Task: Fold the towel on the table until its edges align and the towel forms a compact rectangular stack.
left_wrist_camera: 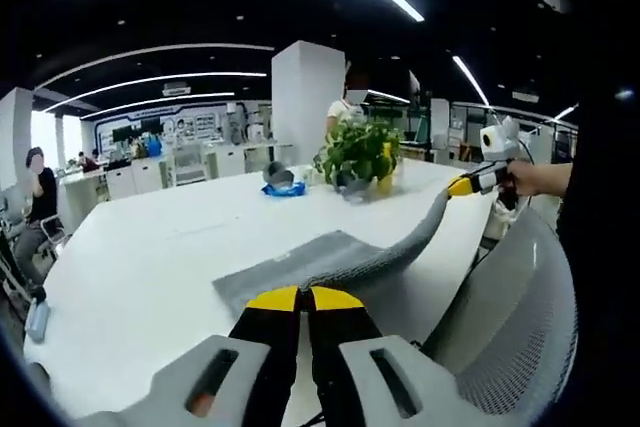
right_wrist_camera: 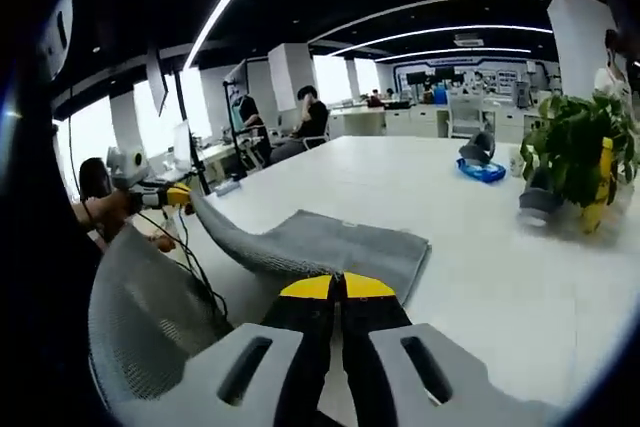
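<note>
In the left gripper view, the left gripper point(left_wrist_camera: 305, 298) is closest, and its two yellow-tipped jaws are pressed together on the near edge of the grey towel point(left_wrist_camera: 320, 259). In the right gripper view, the right gripper point(right_wrist_camera: 337, 287) is closed in the same way on a near edge of the towel point(right_wrist_camera: 330, 244). The towel lies partly flat on the white table point(left_wrist_camera: 150, 257), and one strip of it rises off the table edge toward the other gripper in each view. A grey mesh chair back point(left_wrist_camera: 525, 317) stands just beside the table, below the lifted strip. Farther on the table there is a green potted plant point(left_wrist_camera: 360, 155) and near it a blue and grey object point(left_wrist_camera: 282, 182). In the far background a person point(right_wrist_camera: 305, 122) sits at a desk.
</note>
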`<action>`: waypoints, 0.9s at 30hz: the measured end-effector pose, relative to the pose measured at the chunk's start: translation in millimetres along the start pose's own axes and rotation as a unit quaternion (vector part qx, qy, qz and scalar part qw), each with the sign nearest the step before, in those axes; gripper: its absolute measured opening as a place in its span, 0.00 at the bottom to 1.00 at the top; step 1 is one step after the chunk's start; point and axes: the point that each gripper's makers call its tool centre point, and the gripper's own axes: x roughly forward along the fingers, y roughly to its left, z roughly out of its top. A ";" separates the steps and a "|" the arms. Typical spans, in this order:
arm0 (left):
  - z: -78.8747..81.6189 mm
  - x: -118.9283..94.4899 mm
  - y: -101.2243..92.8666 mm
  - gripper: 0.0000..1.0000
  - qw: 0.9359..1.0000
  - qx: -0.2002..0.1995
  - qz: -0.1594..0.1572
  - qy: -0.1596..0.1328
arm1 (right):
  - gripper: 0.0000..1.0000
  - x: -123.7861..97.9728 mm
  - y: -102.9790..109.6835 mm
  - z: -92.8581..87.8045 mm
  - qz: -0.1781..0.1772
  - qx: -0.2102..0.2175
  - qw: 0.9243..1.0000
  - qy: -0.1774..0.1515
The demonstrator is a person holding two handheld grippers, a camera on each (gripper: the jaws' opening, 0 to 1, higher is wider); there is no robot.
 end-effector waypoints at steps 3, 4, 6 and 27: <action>8.4 -4.9 -3.9 0.02 1.000 -0.019 0.005 -0.018 | 0.00 -7.6 2.3 8.3 -0.003 0.008 1.000 -0.016; 12.3 -6.8 -5.0 0.02 0.999 -0.023 0.005 -0.023 | 0.00 -9.5 3.0 10.5 -0.003 0.008 1.000 -0.018; 22.0 -10.0 -7.0 0.02 0.999 -0.019 0.003 -0.036 | 0.00 -14.1 3.8 17.5 -0.006 0.005 1.000 -0.024; 27.4 -6.5 18.2 0.02 0.999 0.020 0.029 -0.023 | 0.00 9.6 0.2 44.4 -0.015 -0.022 1.000 -0.016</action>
